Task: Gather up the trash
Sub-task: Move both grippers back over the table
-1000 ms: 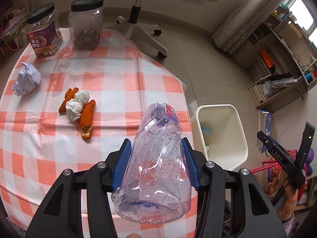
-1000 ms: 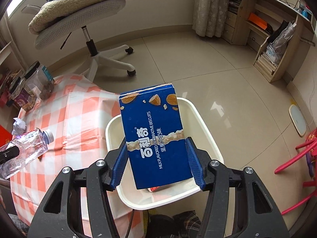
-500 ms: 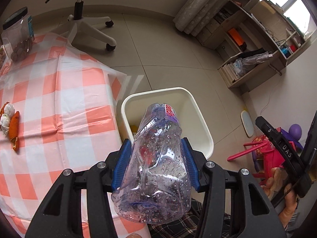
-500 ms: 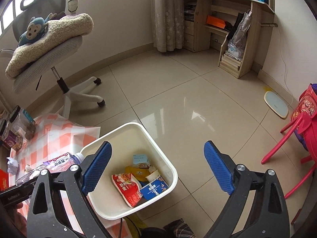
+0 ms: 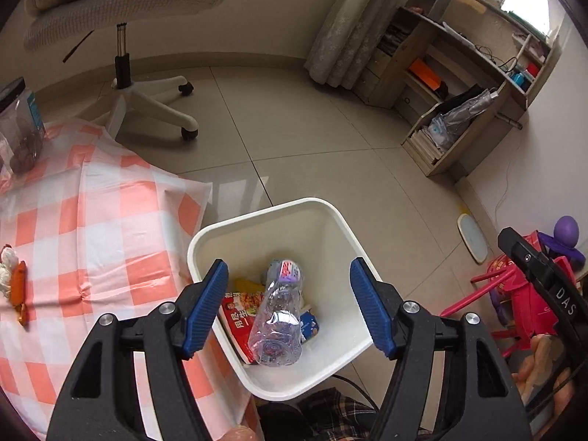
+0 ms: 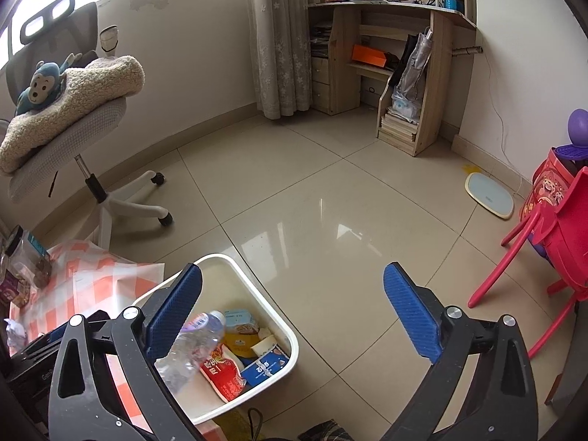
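Beige floor tiles (image 6: 330, 220) fill most of what we see, with a wooden desk and shelf unit (image 6: 397, 73) against the far wall beside a pale lace curtain (image 6: 279, 36). On the left stands a grey swivel chair (image 6: 73, 128) carrying a cream fleece blanket (image 6: 81, 92) and a blue monkey plush toy (image 6: 36, 84); on the right is a red plastic child's chair (image 6: 551, 220), and a pale blue bathroom scale (image 6: 488, 194) lies on the floor near the wall.

Near left, our bench wears an orange-and-white checked tablecloth (image 5: 92, 220), with a clear storage jar (image 5: 18, 125) at its far edge and a small wad of white paper with orange peels (image 5: 14, 279) at its left edge.

Just beside the bench's right edge sits the white plastic bin (image 5: 341, 228). Inside it the crumpled clear plastic bottle (image 5: 277, 316) lies on a red snack packet (image 5: 239, 312), next to a blue biscuit box (image 6: 266, 364) and a yellow wrapper (image 6: 239, 341).

Our left tongs (image 5: 290, 308) hover above the bin with the blue pads spread apart and nothing between them. Our right tongs (image 6: 290, 316) are likewise wide apart and empty, over the bin's right rim and the floor.
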Available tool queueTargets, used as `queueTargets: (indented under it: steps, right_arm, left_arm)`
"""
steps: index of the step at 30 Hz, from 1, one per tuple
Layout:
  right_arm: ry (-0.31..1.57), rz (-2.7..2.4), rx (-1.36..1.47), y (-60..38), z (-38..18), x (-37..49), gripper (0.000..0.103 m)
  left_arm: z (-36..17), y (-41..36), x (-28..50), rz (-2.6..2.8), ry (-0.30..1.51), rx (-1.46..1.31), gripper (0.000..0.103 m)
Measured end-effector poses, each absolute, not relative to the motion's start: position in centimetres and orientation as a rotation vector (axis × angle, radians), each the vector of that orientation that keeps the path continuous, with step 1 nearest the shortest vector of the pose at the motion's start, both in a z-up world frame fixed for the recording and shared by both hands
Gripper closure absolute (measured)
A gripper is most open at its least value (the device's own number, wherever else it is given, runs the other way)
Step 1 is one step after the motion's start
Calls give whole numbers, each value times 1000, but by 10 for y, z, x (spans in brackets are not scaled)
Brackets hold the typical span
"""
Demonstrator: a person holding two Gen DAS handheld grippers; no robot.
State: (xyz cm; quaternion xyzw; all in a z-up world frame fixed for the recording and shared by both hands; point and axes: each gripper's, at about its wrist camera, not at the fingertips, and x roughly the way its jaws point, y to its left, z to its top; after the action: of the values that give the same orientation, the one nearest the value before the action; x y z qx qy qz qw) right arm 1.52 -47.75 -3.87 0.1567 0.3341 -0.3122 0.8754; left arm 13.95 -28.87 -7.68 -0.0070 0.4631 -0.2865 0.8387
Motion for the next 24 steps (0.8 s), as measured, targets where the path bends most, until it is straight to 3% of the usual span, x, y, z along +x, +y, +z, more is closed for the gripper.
queueTargets:
  steps: [3, 6, 10, 24]
  right_arm:
    - [679, -672, 282, -466, -36, 18, 7]
    - [652, -702, 210, -450, -32, 24, 7]
    - [658, -705, 142, -430, -33, 37, 7]
    - [684, -587, 90, -343, -33, 83, 7]
  left_arm:
    - [-64, -273, 138, -511, 894, -9, 31]
    - [-49, -257, 132, -399, 780, -3, 17]
    - [-38, -240, 125, -279, 688, 22, 12]
    - [-32, -167, 140, -72, 652, 55, 10]
